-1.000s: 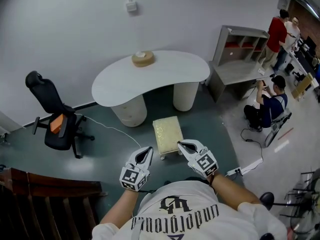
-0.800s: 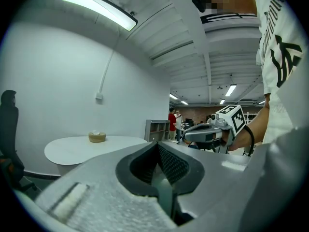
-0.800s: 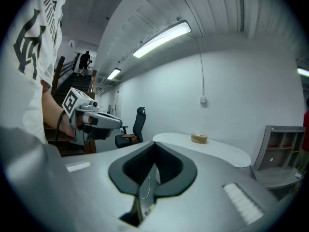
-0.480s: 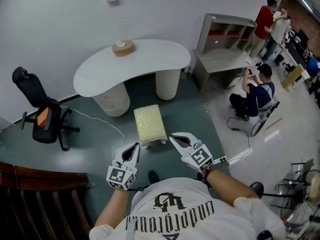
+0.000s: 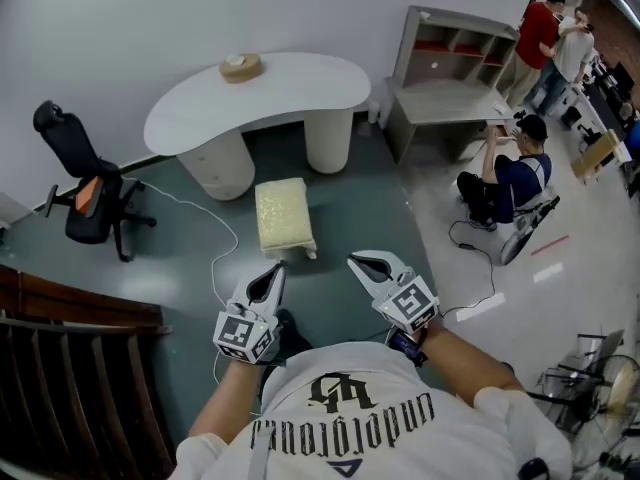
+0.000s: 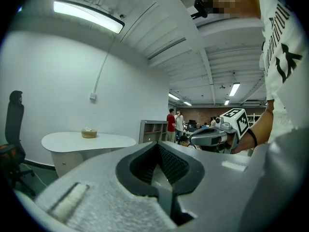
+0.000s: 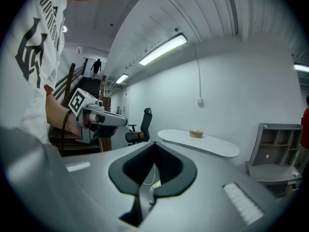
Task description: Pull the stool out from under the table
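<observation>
We see a pale yellow rectangular stool [image 5: 282,218] with a nubbly cloth-like top, a white kidney-shaped table [image 5: 290,83] smooth and matt, a dark green floor [image 5: 360,208] faintly glossy, and dark brown wooden stair rails [image 5: 70,294]

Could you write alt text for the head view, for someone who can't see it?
Seen from above, a cream stool stands on the green floor, clear of the white table. The person's left gripper and right gripper hover short of it, jaws shut and empty.
</observation>
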`<state>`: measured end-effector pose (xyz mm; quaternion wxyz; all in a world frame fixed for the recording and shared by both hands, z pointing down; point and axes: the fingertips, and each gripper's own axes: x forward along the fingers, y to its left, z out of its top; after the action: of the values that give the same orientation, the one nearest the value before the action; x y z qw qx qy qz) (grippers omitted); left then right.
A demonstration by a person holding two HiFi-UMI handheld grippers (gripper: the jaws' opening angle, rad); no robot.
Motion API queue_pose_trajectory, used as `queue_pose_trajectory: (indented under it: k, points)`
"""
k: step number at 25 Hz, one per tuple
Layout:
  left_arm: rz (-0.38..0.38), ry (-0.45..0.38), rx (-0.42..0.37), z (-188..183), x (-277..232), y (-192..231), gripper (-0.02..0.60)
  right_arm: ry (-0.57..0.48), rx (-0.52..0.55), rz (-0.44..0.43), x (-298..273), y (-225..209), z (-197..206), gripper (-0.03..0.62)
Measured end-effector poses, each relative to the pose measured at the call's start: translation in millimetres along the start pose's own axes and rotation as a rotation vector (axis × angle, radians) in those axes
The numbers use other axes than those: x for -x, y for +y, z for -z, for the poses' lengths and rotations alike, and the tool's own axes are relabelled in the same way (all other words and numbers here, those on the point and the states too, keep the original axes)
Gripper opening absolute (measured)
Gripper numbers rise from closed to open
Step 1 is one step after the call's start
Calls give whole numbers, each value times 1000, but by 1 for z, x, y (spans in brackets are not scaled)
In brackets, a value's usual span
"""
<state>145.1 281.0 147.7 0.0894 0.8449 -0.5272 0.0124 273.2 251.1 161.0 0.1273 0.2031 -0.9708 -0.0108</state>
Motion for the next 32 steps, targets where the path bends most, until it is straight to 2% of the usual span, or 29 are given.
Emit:
queue_pose_trajectory:
  k: [9,18,23,32]
  points:
    - [-84,-16,2,4,35,-83,6,-20,23,-95,80,34,6,2]
    - [-114,-9,-17,-10,61,-96,6,-60,-11,-111,94,46,-6,2]
    - [-116,-18,3,-7,68,-102,6,-55,-18,-123,97,53,-5,2]
    - [-106,-6,-18,0,66,-115,8,-57,-22,-128,102,56,-1,2]
